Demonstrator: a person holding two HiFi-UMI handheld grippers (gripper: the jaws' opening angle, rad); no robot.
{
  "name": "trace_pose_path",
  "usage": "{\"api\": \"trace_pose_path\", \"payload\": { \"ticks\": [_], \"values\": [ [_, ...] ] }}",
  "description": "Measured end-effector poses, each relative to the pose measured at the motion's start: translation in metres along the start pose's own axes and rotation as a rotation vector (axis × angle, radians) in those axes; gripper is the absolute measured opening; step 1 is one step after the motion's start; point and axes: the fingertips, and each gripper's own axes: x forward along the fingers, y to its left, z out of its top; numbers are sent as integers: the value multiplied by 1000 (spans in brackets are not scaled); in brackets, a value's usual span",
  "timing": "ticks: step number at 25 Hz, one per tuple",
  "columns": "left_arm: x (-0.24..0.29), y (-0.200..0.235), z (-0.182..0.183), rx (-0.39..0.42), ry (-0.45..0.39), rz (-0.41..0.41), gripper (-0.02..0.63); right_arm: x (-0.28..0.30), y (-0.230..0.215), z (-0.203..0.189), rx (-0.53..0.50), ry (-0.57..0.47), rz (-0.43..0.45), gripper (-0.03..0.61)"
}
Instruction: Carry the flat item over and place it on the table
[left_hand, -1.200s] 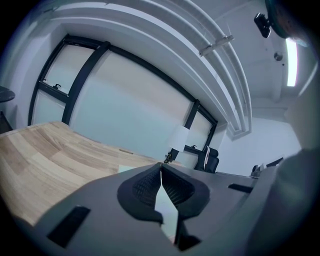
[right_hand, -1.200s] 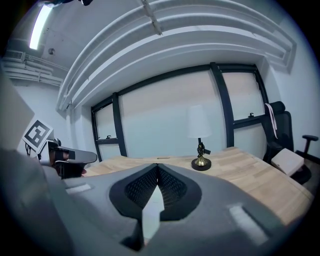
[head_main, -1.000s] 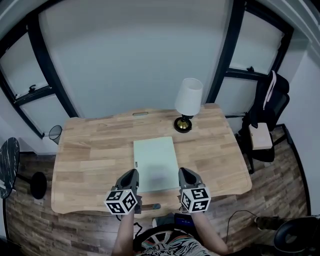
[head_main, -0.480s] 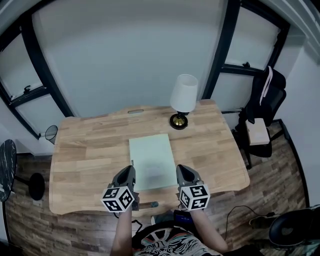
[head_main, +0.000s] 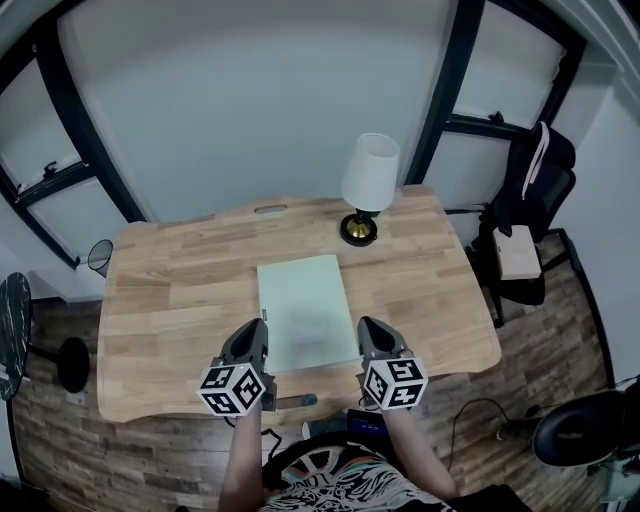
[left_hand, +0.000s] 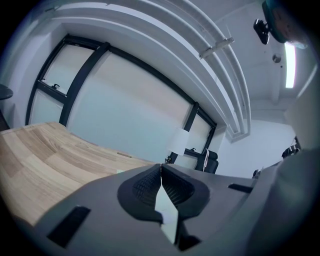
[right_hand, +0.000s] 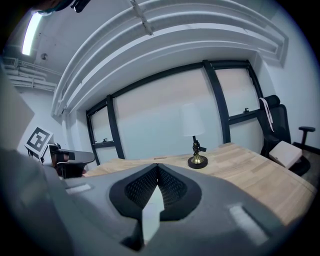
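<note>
The flat item (head_main: 303, 312) is a pale green sheet lying flat in the middle of the wooden table (head_main: 170, 300). My left gripper (head_main: 255, 330) hovers at the sheet's near left corner. My right gripper (head_main: 368, 326) does the same at the near right corner. In the left gripper view the jaws (left_hand: 161, 170) meet at their tips, and a sliver of the sheet (left_hand: 118, 171) shows on the table just beyond them. The right gripper (right_hand: 157, 167) also has its jaws closed tip to tip. I see nothing pinched in either one.
A white-shaded lamp (head_main: 368, 180) on a brass base stands at the table's far edge, also in the right gripper view as the lamp (right_hand: 197, 159). A black office chair (head_main: 535, 200) with a box on it sits to the right. A dark stool (head_main: 15, 320) stands at left.
The head view has shifted slightly. Both grippers stay shut at the sheet's near corners, and the sheet keeps its place on the table.
</note>
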Motion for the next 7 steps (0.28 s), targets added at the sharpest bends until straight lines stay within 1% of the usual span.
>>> {"api": "trace_pose_path", "payload": {
  "ticks": [7],
  "values": [
    [7,10,0,-22,4,5,11,9,-2,-2,31,2,4,6]
  ]
}}
